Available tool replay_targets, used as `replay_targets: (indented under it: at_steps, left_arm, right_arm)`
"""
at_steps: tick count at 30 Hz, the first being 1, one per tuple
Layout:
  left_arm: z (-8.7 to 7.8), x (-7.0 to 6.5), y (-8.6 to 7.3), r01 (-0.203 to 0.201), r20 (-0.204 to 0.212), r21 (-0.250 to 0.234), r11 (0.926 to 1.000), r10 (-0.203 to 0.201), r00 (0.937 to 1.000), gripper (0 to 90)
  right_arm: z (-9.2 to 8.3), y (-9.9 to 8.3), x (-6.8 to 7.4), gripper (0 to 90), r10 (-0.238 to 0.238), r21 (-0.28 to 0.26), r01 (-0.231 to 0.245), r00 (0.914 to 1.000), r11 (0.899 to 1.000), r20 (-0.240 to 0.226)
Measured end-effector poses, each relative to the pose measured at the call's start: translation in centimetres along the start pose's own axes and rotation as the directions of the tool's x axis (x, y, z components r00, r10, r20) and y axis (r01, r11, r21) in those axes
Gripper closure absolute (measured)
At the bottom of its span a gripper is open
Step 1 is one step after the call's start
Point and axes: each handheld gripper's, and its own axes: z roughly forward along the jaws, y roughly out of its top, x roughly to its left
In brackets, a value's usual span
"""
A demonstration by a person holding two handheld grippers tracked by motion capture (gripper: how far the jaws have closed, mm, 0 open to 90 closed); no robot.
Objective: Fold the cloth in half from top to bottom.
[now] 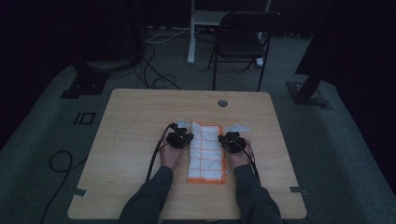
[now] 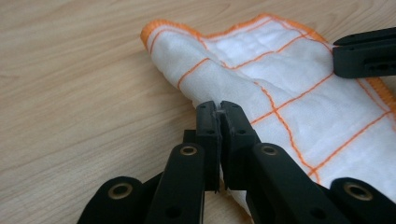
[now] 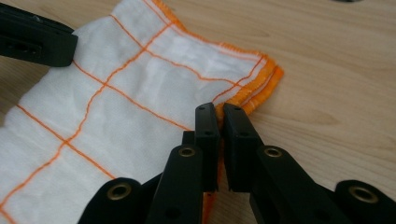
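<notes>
**Both grippers clamped on the folded cloth's long edges**

The cloth (image 1: 206, 151), white with orange grid lines and hem, lies folded into a strip at the middle of the table (image 1: 130, 130). Its long axis runs from me toward the far table edge. My left gripper (image 2: 219, 106) is closed on the cloth's left folded edge; my right gripper (image 3: 220, 108) is closed on the orange-hemmed right edge. I judge each hand equally near, facing across the strip's short axis, so the next move likely lifts both edges together

Cloth (image 1: 206, 151) on table (image 1: 130, 140), between hand-held grippers; chair (image 1: 240, 39) behind table.
</notes>
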Motion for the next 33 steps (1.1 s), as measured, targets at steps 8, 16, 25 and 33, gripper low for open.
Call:
replay_targets:
  at_steps: [8,16,25,33]
  left_arm:
    - [-1.8,-0.3,-0.4,0.002,0.022,-0.022,0.9998,-0.002,0.9997,87.5]
    - [-3.7,-1.1,-2.0,-0.001,0.057,-0.026,0.9997,0.003,0.9984,86.9]
    - [-4.4,-2.3,-3.0,-0.031,0.082,-0.008,0.9995,0.032,0.9962,86.6]
    - [-4.8,-2.9,-3.9,-0.057,0.093,0.02,0.9982,0.055,0.9941,85.9]
  right_arm:
    - [-2.0,0.4,1.0,85.3,-0.021,-0.028,0.021,0.9996,0.999,-0.016]
    - [-3.4,-0.2,2.3,84.8,-0.071,-0.016,0.07,0.9973,0.997,-0.022]
    - [-4.2,-1.4,2.7,84.4,-0.075,0.017,0.076,0.9968,0.997,-0.028]
    - [-4.9,-2.9,3.4,83.7,-0.097,0.056,0.1,0.9943,0.993,-0.044]
